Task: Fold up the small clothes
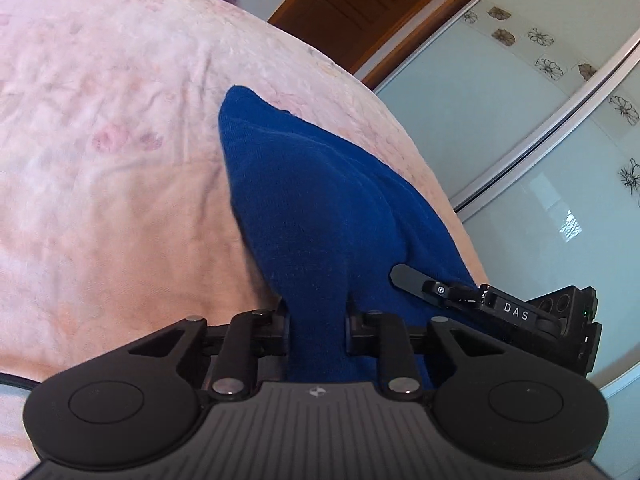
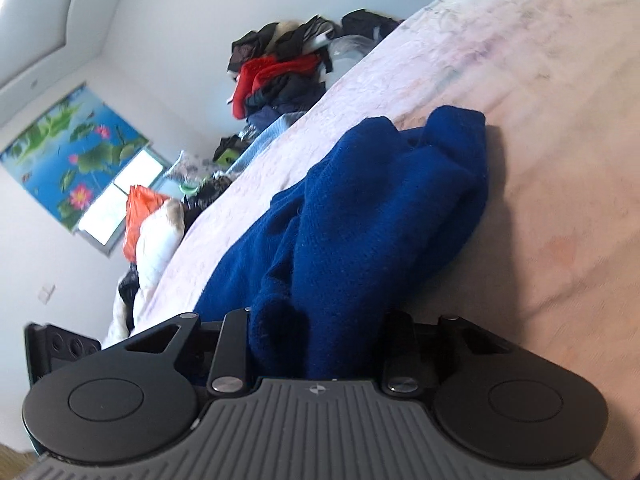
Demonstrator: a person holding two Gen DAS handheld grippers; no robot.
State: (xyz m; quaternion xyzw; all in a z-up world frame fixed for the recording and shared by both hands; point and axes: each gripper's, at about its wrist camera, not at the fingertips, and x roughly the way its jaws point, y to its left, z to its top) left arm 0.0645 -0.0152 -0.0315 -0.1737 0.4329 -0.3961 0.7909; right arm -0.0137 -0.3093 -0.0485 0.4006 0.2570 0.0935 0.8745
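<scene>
Item: blue knit (image 1: 312, 200) lying on bed (image 1: 120, 160), long axis running away from both grippers. Left gripper (image 1: 318, 320) clamping near edge; right gripper (image 2: 316, 328) clamping bunched edge alongside.

1. You see a deep blue knit garment (image 1: 320, 208).
2. Your bed cover (image 1: 112, 128) is pale pink with faint flowers.
3. Your far wardrobe doors (image 1: 520, 120) are pale green, flower-printed.
4. Your poster (image 2: 72, 148) shows pink lotuses.

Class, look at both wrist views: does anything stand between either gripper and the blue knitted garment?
Nothing visible does. The blue garment is already bunched between the fingers of the left gripper and the right gripper, on the pink bedspread.
</scene>
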